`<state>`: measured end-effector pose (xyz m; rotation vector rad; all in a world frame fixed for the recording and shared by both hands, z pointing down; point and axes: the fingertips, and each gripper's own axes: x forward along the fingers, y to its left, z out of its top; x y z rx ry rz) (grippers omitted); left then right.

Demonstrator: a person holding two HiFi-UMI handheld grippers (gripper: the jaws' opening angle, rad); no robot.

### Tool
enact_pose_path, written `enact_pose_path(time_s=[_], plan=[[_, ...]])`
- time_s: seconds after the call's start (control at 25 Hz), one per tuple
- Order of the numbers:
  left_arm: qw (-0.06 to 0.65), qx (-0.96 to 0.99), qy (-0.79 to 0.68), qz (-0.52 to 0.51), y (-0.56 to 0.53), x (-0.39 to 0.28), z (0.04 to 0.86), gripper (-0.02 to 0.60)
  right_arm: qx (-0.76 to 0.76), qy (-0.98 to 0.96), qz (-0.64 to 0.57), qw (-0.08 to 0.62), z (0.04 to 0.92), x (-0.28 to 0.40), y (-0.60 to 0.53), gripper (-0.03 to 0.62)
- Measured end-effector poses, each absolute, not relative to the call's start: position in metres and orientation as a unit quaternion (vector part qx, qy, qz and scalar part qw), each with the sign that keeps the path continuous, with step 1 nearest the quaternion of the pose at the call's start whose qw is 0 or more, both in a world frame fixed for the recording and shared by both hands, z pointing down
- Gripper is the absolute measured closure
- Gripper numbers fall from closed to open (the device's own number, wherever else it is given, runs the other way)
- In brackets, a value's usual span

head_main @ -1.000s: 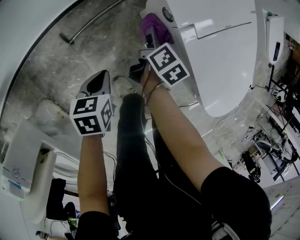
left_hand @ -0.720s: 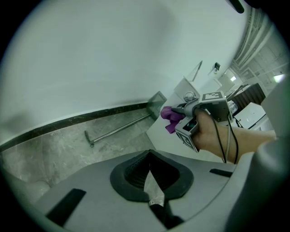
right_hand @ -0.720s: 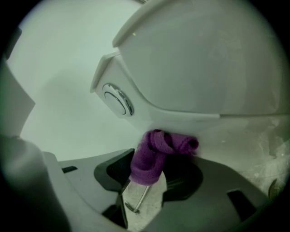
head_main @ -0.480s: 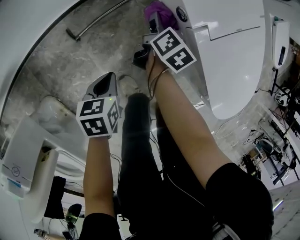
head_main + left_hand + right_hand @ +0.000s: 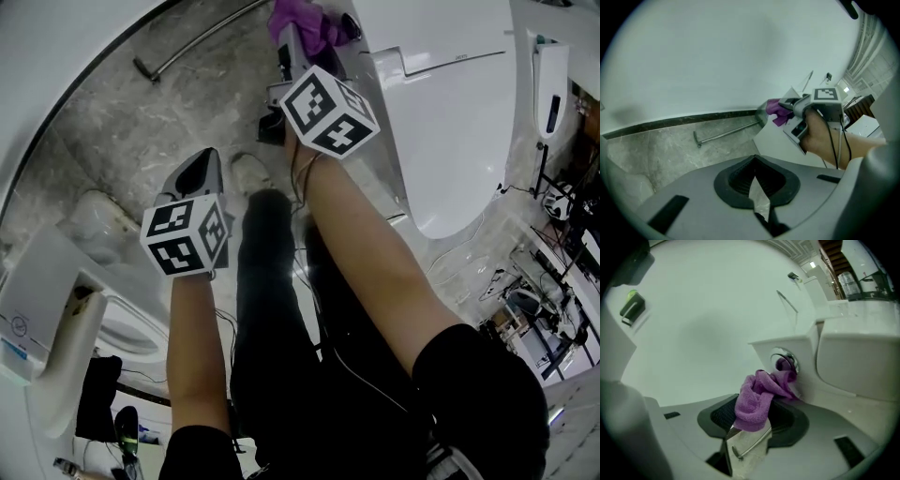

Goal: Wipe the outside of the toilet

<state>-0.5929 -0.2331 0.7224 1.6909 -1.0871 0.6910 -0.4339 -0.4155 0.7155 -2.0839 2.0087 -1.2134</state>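
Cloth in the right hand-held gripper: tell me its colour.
Purple. The cloth shows best in the right gripper view.

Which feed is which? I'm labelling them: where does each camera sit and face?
Head view: on the person's head, looking steeply down at the toilet and floor; both forearms, legs, the left gripper and right gripper show.
Left gripper view: on the left gripper, facing the wall and toilet; the right hand shows.
Right gripper view: on the right gripper, facing the toilet's side, purple cloth in its jaws; no body shows.
Shared: all three show purple cloth and toilet.
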Motion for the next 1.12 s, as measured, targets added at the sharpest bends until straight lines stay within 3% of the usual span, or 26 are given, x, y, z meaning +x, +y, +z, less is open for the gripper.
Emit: enact_pose_path(time_s=[0.4,0.44,0.48,0.56,0.88,1.12], plan=[[0.447,0.695,-0.514,0.232,-0.21,-0.547,0.62,0.582,-0.607,0.731,-0.311,0.036,0.563,-0.396,-0.345,0.421],[0.446,0.693,-0.518,0.228,-0.201,-0.538,0.608,0.581,-0.601,0.731,-0.322,0.035,0.552,-0.386,-0.332,0.431],[0.446,0.692,-0.522,0.223,-0.193,-0.528,0.596,0.581,-0.593,0.73,-0.338,0.031,0.544,-0.376,-0.319,0.514],[0.445,0.692,-0.528,0.211,-0.18,-0.507,0.575,0.581,-0.575,0.732,-0.363,0.019,0.53,-0.357,-0.297,0.549],[0.428,0.717,-0.515,0.195,-0.127,-0.435,0.51,0.581,-0.562,0.76,-0.325,0.032,0.439,-0.283,-0.219,0.554],[0.39,0.75,-0.509,0.162,-0.108,-0.372,0.407,0.581,-0.579,0.765,-0.281,0.043,0.345,-0.219,-0.16,0.554]])
